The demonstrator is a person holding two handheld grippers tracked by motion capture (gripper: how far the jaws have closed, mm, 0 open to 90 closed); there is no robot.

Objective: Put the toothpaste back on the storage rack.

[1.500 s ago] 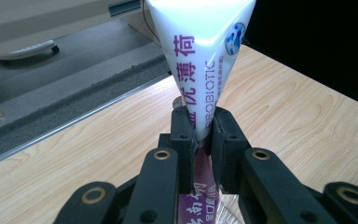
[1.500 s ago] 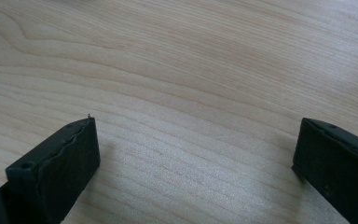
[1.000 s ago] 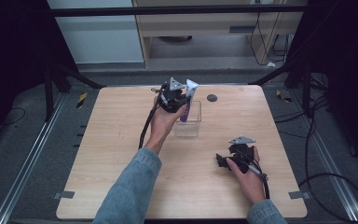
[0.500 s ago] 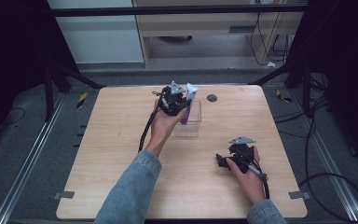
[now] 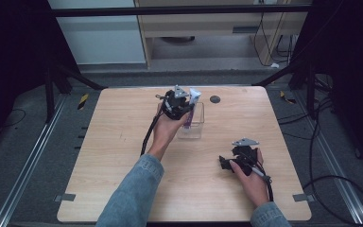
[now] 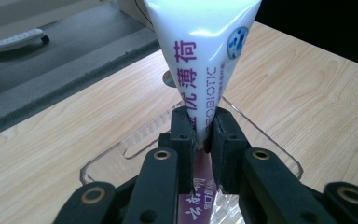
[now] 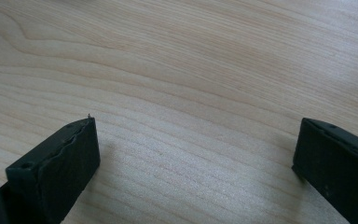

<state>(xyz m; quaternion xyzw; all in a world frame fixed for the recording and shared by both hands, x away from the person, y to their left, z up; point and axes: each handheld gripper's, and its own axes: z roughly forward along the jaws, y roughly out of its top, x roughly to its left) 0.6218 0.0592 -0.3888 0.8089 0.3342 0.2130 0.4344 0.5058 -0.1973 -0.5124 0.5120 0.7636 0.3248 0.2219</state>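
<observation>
1. Wooden table (image 5: 123,189) seen from above, with grey floor around it and dark frame posts at the sides.
2. Left gripper (image 5: 185,112) held over the far middle of the table, reached forward on a denim-sleeved arm (image 5: 132,198).
3. Jaws of the left gripper (image 6: 204,135) clamped tight on a white toothpaste tube (image 6: 200,56) with purple lettering, gripped at its narrow lower part just above the purple band.
4. Tube standing nearly upright, flat crimped end at the top, lower end down inside a clear plastic box (image 6: 279,154).
5. Same clear plastic box (image 5: 194,131) resting on the table, just right of the left hand (image 5: 168,130), the tube (image 5: 194,94) rising above its rim.
6. Small dark round spot (image 5: 214,99) on the table beyond the box.
7. Right gripper (image 5: 228,163) resting low at the near right of the table, well apart from the box, held in the right hand (image 5: 251,176).
8. Right gripper (image 7: 196,154) jaws spread wide, bare wood grain between them, nothing held.
</observation>
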